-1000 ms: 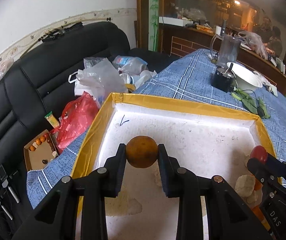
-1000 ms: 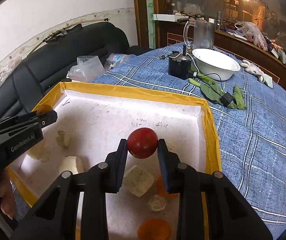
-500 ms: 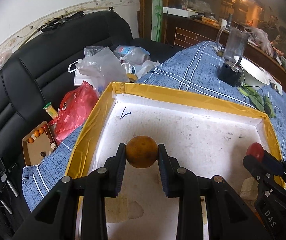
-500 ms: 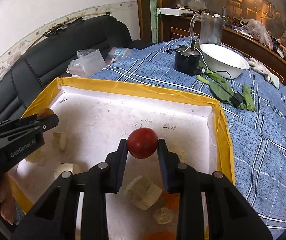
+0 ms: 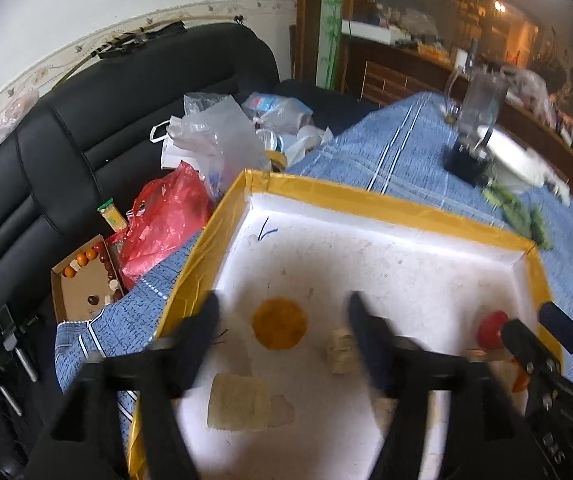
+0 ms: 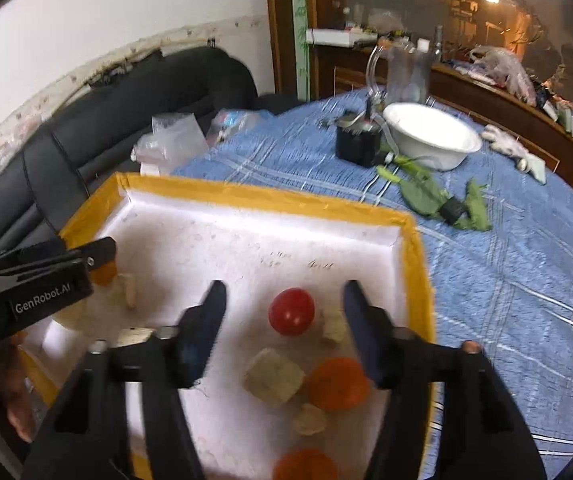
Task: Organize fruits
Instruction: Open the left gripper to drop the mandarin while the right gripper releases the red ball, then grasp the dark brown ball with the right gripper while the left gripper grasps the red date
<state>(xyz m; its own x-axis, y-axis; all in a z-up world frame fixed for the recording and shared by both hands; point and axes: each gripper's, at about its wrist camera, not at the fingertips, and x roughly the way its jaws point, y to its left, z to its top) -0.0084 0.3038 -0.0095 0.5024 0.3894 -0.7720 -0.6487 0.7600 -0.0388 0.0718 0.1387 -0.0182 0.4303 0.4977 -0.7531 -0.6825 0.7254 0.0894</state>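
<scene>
A white foam box with a yellow taped rim (image 5: 386,204) (image 6: 270,196) sits on the blue tablecloth. My left gripper (image 5: 282,312) stands open, its fingers wide apart, and a brownish orange (image 5: 279,323) is loose between them over the box floor. My right gripper (image 6: 284,300) is open too, with a red round fruit (image 6: 291,311) free between its fingers. The red fruit (image 5: 493,329) also shows at the right in the left wrist view. Two more oranges (image 6: 337,383) (image 6: 305,465) lie in the box near the right wall. Whether the loose fruits rest on the floor or are falling is unclear.
Pale foam chunks (image 6: 273,376) (image 5: 341,350) lie scattered in the box. Beyond it on the table stand a white bowl (image 6: 430,136), a black device (image 6: 356,140), a glass jug (image 6: 402,72) and green leaves (image 6: 430,196). A black sofa (image 5: 86,128) with plastic bags (image 5: 166,220) is on the left.
Both grippers have opened and let go: the orange has left the left fingers and the red fruit has left the right fingers. Both views have shifted a little forward over the box.
</scene>
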